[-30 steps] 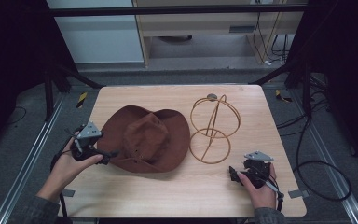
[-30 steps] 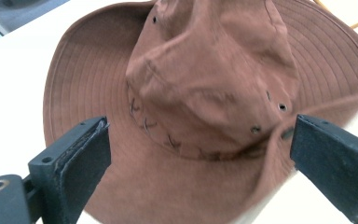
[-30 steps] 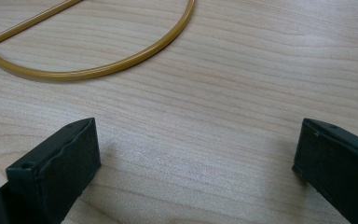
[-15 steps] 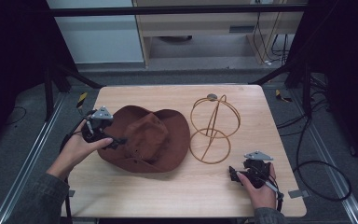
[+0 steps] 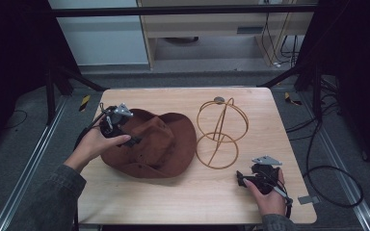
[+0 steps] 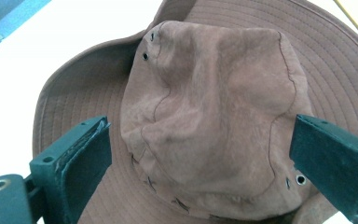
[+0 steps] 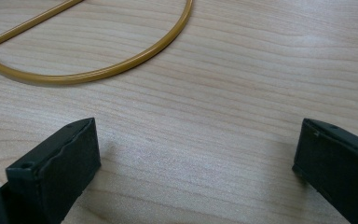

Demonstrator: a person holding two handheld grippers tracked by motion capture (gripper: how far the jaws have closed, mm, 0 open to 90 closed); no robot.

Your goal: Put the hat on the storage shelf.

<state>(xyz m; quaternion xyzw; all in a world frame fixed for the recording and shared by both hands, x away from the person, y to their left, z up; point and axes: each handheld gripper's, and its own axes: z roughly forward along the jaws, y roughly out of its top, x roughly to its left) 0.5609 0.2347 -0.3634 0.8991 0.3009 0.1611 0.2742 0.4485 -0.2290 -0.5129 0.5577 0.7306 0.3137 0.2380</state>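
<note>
Left tongs (image 5: 134,140) spread wide over the hat (image 5: 166,144); right tongs (image 5: 241,178) spread and empty, low over the table (image 5: 183,98).

Hat lies left of centre, brim just beside the wire stand (image 5: 220,134). Risk, as I judge it: soft crown (image 6: 214,116) may fold or slip in a pinch; a dragged brim could tip the light stand. Open table at front and back; left brim near the edge.

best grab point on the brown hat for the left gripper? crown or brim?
Probably the crown. The hat lies crown-up on the table, and its brim lies flat, leaving little edge to pinch. In the left gripper view the left gripper is open with its jaws either side of the crown, wide enough to span it. Come down from above and close across the soft, dented sides.
</note>
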